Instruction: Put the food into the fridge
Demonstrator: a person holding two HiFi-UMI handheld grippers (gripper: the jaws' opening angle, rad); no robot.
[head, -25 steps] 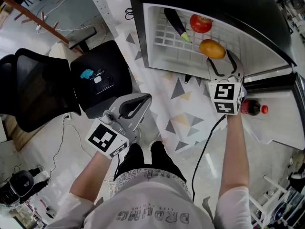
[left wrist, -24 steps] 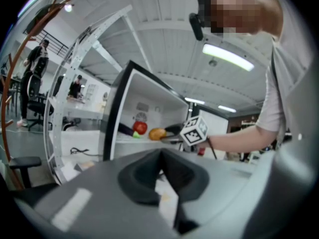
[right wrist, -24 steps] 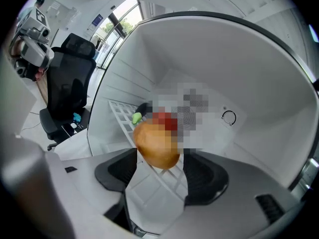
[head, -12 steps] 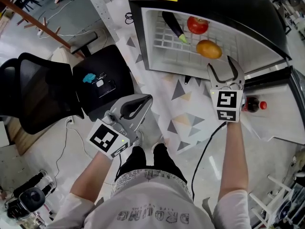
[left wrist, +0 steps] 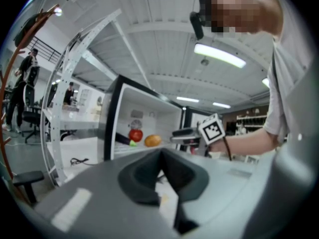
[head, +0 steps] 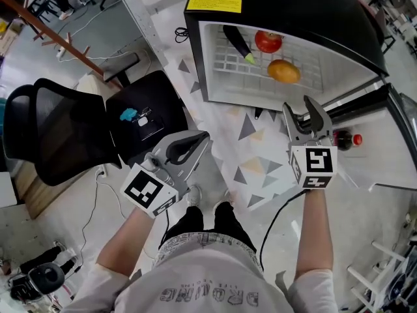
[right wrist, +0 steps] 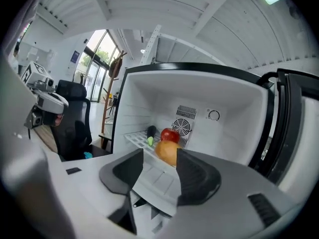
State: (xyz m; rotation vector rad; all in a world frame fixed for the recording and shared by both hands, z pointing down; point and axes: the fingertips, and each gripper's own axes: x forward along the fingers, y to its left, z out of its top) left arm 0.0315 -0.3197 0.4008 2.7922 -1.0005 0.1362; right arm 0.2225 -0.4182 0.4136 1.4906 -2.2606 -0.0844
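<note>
The open fridge holds three foods on its white wire shelf: a dark eggplant, a red apple and an orange. The right gripper view shows the same orange, apple and eggplant straight ahead. My right gripper hovers just outside the fridge's front edge; its jaws are closing with nothing between them. My left gripper is shut and empty, low at the left beside the black seat.
A black office chair and a black seat with small blue and white items stand at the left. The fridge door hangs open at the right with a cola bottle in it. A patterned mat lies before the fridge.
My right gripper has drawn back from the orange and out of the fridge, toward me, and its jaws have narrowed a little. The left gripper has stayed put.
</note>
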